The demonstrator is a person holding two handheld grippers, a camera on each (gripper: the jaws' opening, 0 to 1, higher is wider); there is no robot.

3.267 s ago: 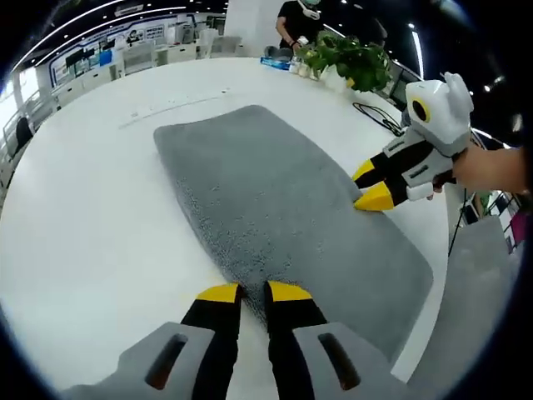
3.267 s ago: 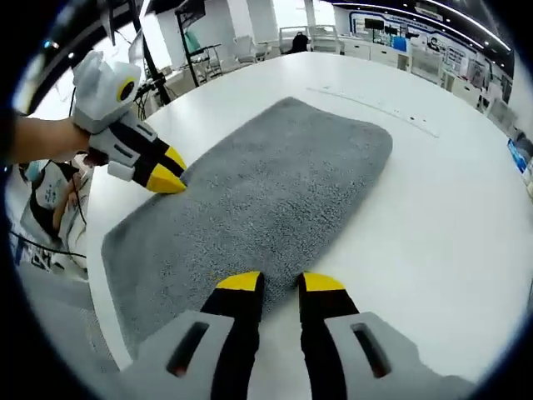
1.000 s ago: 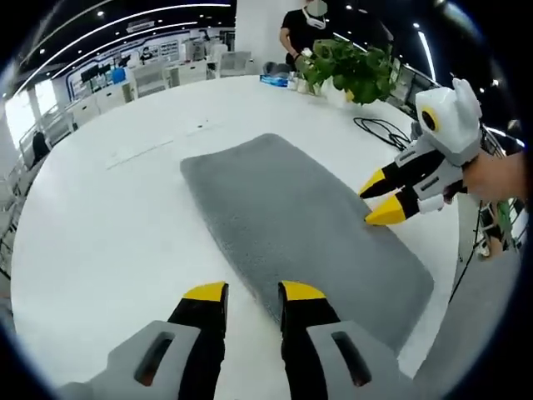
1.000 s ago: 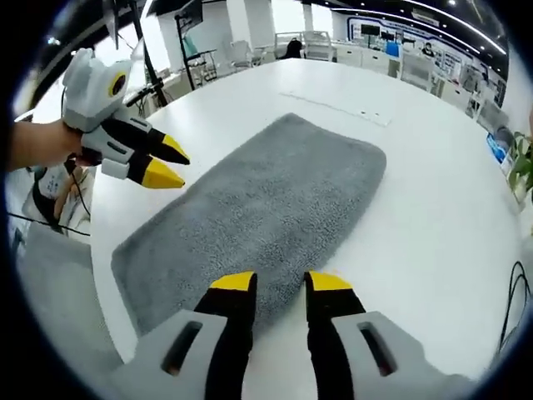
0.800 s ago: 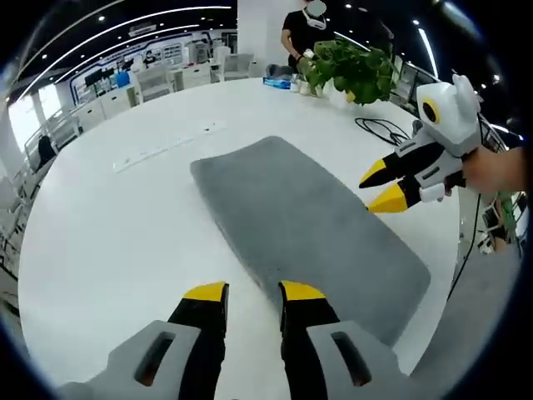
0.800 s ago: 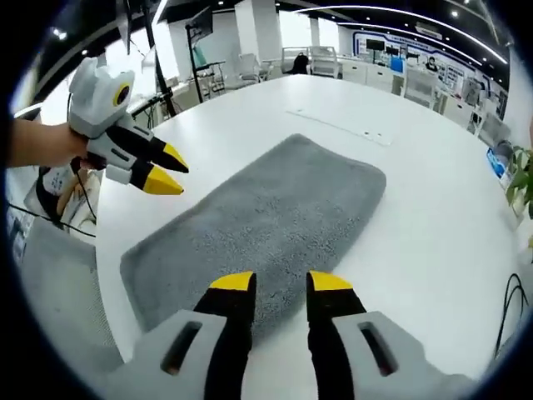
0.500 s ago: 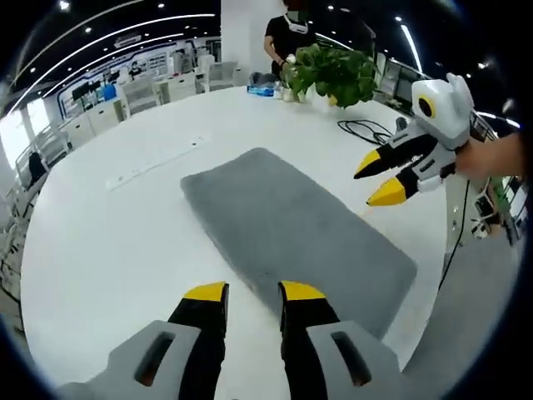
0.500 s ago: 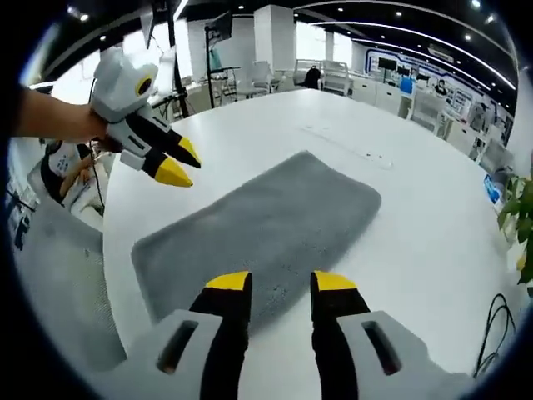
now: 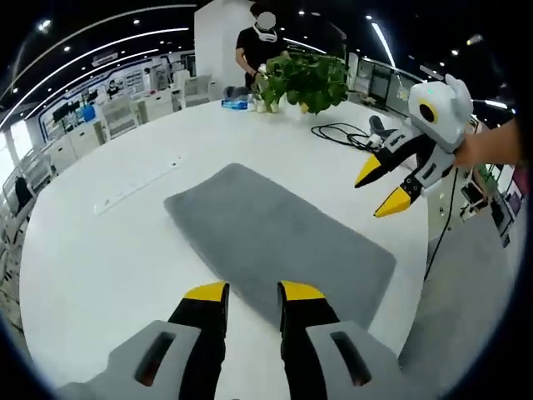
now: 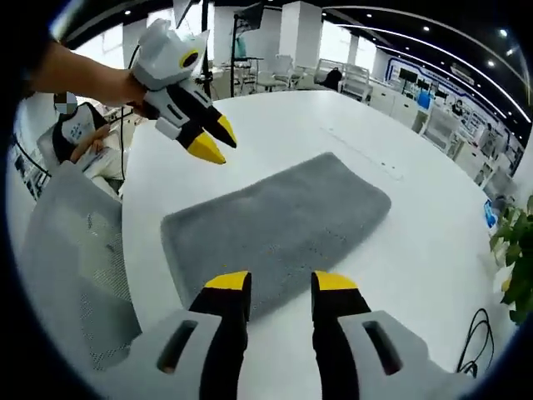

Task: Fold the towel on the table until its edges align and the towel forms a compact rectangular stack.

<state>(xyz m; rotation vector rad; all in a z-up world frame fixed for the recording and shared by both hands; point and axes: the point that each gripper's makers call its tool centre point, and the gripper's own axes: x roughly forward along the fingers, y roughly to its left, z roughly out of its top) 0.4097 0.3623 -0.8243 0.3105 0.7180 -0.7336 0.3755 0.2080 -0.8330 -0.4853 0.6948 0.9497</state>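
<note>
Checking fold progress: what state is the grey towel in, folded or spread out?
Cannot tell its layers: the towel lies flat as one long rectangle on the table, both grippers open and off it.

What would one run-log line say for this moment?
towel: flat on table | left claw: open, above towel | right claw: open, above towel

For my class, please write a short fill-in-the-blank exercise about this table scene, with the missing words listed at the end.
1. The towel lying flat on the white table is ____ in colour.
2. Both the left tool and the right tool have tips coloured ____.
3. Each tool's jaws are ____, gripping nothing.
4. At the table's far edge stands a leafy green ____.

Missing words: grey; yellow; open; plant
</note>
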